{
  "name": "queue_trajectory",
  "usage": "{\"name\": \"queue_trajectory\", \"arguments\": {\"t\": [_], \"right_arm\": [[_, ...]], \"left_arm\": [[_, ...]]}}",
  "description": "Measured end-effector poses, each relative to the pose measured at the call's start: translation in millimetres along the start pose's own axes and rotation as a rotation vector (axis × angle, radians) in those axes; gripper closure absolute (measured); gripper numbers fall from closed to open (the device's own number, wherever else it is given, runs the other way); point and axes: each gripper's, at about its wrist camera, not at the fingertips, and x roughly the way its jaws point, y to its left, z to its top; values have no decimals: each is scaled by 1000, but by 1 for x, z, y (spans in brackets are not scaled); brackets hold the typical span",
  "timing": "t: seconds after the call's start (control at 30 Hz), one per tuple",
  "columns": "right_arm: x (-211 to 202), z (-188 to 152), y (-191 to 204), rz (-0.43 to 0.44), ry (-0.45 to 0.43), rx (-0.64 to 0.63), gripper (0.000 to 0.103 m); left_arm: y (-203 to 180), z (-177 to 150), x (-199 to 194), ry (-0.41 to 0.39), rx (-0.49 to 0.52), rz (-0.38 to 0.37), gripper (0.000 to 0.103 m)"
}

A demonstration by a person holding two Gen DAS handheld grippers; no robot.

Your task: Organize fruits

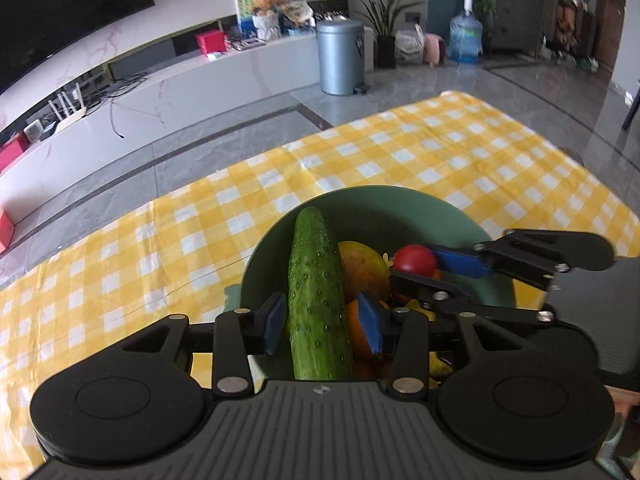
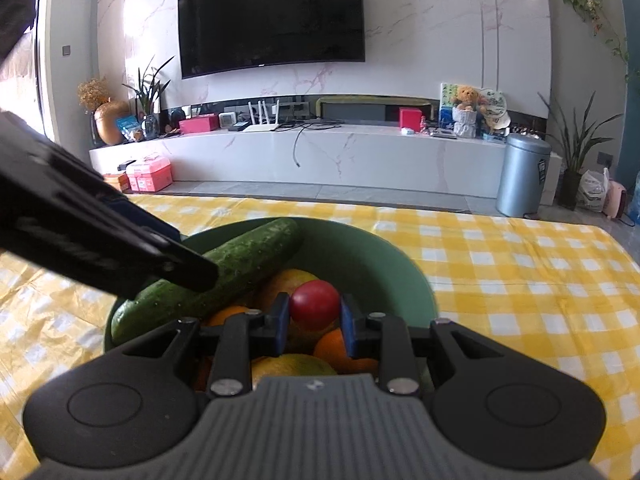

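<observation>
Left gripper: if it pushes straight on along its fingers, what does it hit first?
The cucumber, already lying between the left gripper jaws. Past it comes the green bowl far wall, though depth is hard to judge.

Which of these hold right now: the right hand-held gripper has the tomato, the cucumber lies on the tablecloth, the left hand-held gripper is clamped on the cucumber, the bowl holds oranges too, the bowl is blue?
1. The right hand-held gripper is shut on the red tomato. True.
2. The cucumber lies on the yellow checked tablecloth. False: it rests in the bowl, leaning on its rim.
3. The left hand-held gripper is clamped on the cucumber. False: the cucumber sits between its pads, with a gap showing on each side.
4. An orange lies in the bowl as well. True.
5. The bowl is blue. False: it is green.
</observation>
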Motion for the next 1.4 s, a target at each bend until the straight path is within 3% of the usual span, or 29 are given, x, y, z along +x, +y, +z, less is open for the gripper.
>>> {"name": "queue_trajectory", "arguments": {"t": [0.33, 0.43, 0.5, 0.57, 0.77, 0.83, 0.87, 0.93, 1.03, 1.17, 1.4], "right_arm": [[10, -1, 4, 5, 39, -16, 79], [8, -4, 6, 2, 36, -15, 78], [8, -4, 7, 2, 31, -14, 75], [5, -4, 6, 9, 16, 1, 63], [-7, -5, 2, 6, -44, 26, 61], [-19, -2, -2, -5, -68, 48, 56], [-26, 0, -3, -12, -84, 58, 46], [-44, 2, -4, -40, -116, 82, 36], [-70, 8, -5, -71, -117, 122, 34], [-111, 14, -2, -115, -120, 168, 23], [-184, 13, 23, -124, -140, 169, 13]], "left_arm": [[2, -15, -25, -75, -100, 38, 50], [-3, -21, -32, -91, -85, 43, 44], [-7, -26, -36, -95, -70, 59, 42], [-8, -30, -40, -87, -76, 63, 42], [-6, -45, -66, -87, -119, 68, 39], [-6, -49, -79, -119, -131, 87, 34], [-7, -51, -86, -142, -137, 99, 31], [-10, -55, -99, -187, -148, 128, 29], [-15, -62, -119, -261, -173, 153, 24], [-21, -71, -143, -356, -213, 160, 15], [-35, -94, -170, -462, -190, 213, 12]]}}
